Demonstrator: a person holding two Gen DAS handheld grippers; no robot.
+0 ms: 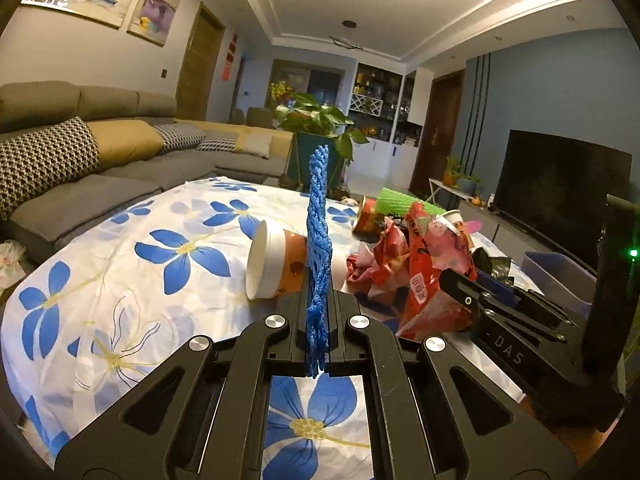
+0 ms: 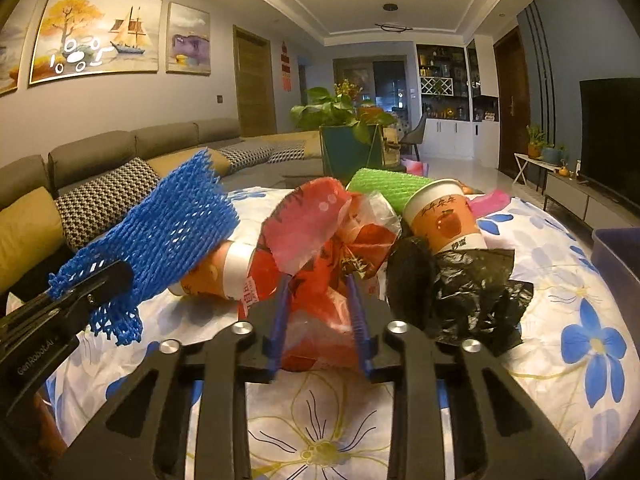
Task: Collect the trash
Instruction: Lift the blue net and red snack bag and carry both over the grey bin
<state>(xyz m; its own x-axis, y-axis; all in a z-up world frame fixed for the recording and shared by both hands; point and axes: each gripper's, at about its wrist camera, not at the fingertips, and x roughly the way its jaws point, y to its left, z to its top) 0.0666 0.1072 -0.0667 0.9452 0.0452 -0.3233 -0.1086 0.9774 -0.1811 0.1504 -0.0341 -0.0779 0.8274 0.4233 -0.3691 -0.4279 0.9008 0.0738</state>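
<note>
Trash heaped mid-table (image 2: pixel 560 280); left claw (image 1: pixel 319 320) clamped on blue foam net (image 1: pixel 318 240), lifted above cloth; right claw (image 2: pixel 320 312) parted around red wrapper (image 2: pixel 320 280), not yet closed; risk: slick crumpled plastic slips out, nudging upright cup (image 2: pixel 444 220) over.

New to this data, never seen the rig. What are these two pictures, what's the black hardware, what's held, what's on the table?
No robot arm here: a person holds one two-finger claw in each hand, each carrying a fisheye camera looking along its fingers.

The left-wrist view shows the left claw shut on a blue foam net. The right-wrist view shows the right claw open, its blue pads either side of a crumpled red wrapper.

On the floral tablecloth lie a tipped paper cup, another paper cup, a green foam net and a black plastic bag. A bin's edge shows at the right.
</note>
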